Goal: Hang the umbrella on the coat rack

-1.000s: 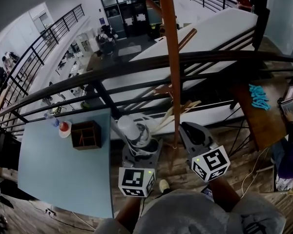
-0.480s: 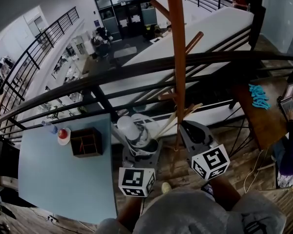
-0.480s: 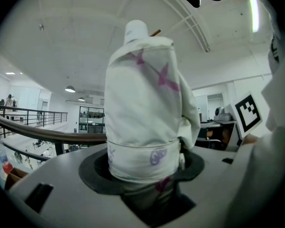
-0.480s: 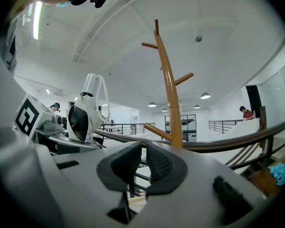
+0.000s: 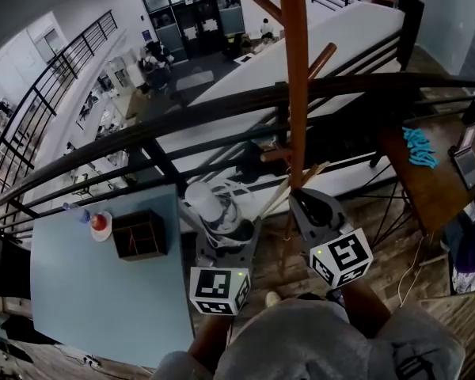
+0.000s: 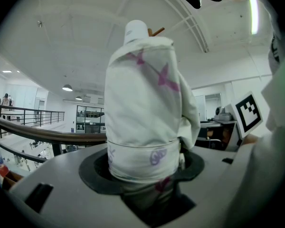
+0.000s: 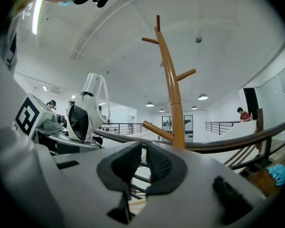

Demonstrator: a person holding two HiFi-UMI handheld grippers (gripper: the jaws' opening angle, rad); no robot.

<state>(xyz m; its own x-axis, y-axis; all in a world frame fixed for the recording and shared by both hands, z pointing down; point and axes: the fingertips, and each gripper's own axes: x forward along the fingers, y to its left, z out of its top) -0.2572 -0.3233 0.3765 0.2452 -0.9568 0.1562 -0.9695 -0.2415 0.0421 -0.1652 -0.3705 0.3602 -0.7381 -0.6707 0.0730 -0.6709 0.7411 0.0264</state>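
A folded white umbrella (image 5: 208, 206) with pink and purple print stands upright in my left gripper (image 5: 222, 229), which is shut on its lower part. In the left gripper view the umbrella (image 6: 142, 113) fills the middle, rising out of the left gripper (image 6: 145, 177). My right gripper (image 5: 311, 210) is beside it to the right, shut with nothing between its pads (image 7: 156, 165). The wooden coat rack (image 5: 295, 77) rises just beyond both grippers. In the right gripper view the coat rack (image 7: 173, 99) stands above the right gripper (image 7: 143, 163), with the umbrella (image 7: 88, 110) at left.
A dark railing (image 5: 222, 109) runs across behind the rack, with a drop to a lower floor beyond it. A light blue table (image 5: 103, 299) at left bears a brown box (image 5: 138, 234) and a red-topped item (image 5: 100, 223). A wooden table (image 5: 427, 188) with a blue cloth (image 5: 421, 153) is at right.
The view has tilted, so the rack pole now sits a little further right and its upper pegs show more. Both grippers keep their stance, the umbrella still in the left one.
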